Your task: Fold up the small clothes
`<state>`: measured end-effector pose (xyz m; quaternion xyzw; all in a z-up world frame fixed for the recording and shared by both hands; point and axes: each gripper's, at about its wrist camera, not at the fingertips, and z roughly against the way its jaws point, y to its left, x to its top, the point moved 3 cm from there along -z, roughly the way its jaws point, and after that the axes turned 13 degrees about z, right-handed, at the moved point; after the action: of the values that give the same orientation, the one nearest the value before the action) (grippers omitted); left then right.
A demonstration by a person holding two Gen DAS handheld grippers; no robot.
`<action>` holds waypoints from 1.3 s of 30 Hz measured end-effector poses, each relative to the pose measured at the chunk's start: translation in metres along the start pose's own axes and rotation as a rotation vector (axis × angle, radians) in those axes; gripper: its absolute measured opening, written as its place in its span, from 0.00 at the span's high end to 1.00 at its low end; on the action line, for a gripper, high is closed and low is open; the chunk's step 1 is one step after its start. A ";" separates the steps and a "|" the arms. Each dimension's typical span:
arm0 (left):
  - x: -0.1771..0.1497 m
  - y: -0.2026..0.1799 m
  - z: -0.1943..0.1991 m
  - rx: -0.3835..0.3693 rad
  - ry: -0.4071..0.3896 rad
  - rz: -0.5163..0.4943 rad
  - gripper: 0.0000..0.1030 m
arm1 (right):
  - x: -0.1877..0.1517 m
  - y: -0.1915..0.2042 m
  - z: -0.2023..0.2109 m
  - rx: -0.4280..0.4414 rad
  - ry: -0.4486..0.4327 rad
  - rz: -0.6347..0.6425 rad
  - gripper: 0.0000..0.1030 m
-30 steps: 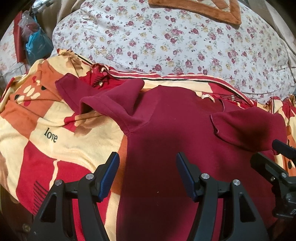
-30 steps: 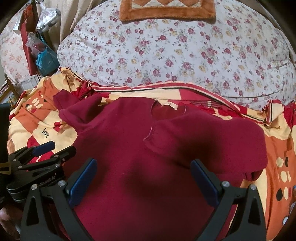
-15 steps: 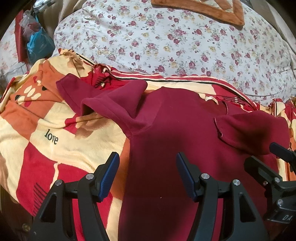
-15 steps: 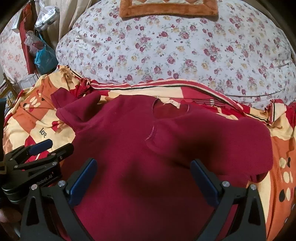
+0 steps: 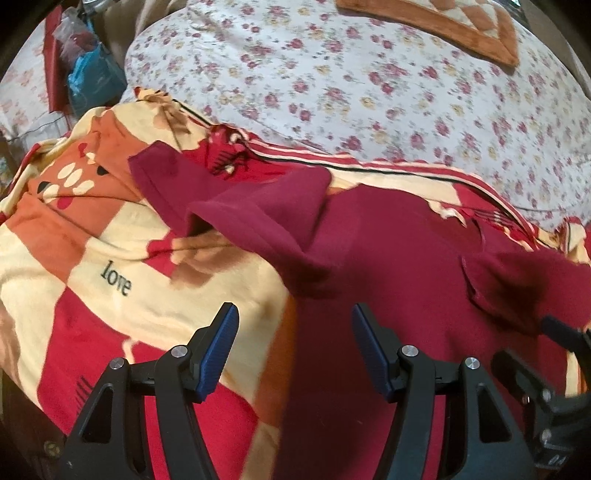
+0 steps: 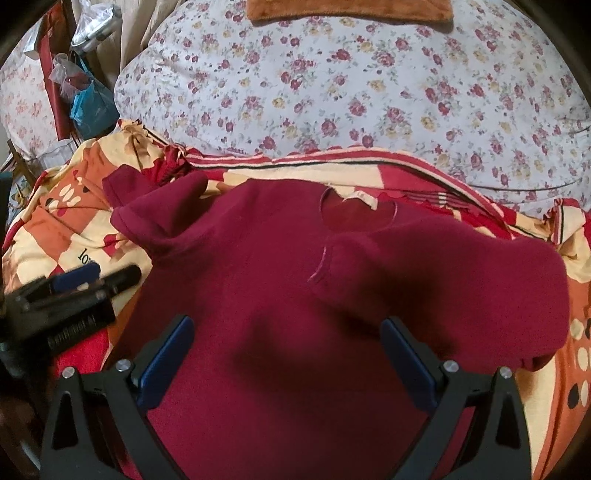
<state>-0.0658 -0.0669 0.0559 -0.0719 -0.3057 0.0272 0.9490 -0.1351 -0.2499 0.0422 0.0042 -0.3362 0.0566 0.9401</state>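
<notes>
A small dark red shirt [image 6: 266,295] lies spread on a patterned blanket, neck hole [image 6: 358,218] at the far side. Its right sleeve [image 6: 443,280] is folded in over the chest. Its left sleeve [image 5: 255,210] sticks out, crumpled and partly folded over. My left gripper [image 5: 291,332] is open and empty, above the shirt's left edge, near the hem. My right gripper [image 6: 288,347] is open and empty, above the shirt's middle. Each gripper shows in the other's view, the right one [image 5: 535,347] at the right edge, the left one [image 6: 92,277] at the left.
The red, orange and cream blanket [image 5: 122,280] with the word "love" covers the bed. A big floral quilt [image 6: 369,85] is heaped behind the shirt, with an orange-bordered cloth [image 5: 443,26] on top. Bags and clutter [image 6: 85,99] stand at the far left.
Both grippers have moved a little forward and to the left over the shirt. Both stay open. The shirt has not moved.
</notes>
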 end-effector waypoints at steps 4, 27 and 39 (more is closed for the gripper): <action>0.021 0.016 -0.007 0.021 -0.015 0.030 0.58 | 0.000 0.002 -0.007 0.014 0.013 0.005 0.01; 0.195 0.148 -0.124 0.333 -0.133 0.157 0.58 | -0.014 0.011 -0.044 0.093 0.112 0.031 0.01; 0.198 0.156 -0.131 0.244 -0.117 0.146 1.00 | -0.018 0.002 -0.056 0.084 0.132 0.028 0.01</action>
<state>0.1702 0.0910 0.0411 0.0236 -0.3490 0.1371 0.9267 -0.1137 -0.2467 -0.0124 0.0353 -0.2708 0.0840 0.9583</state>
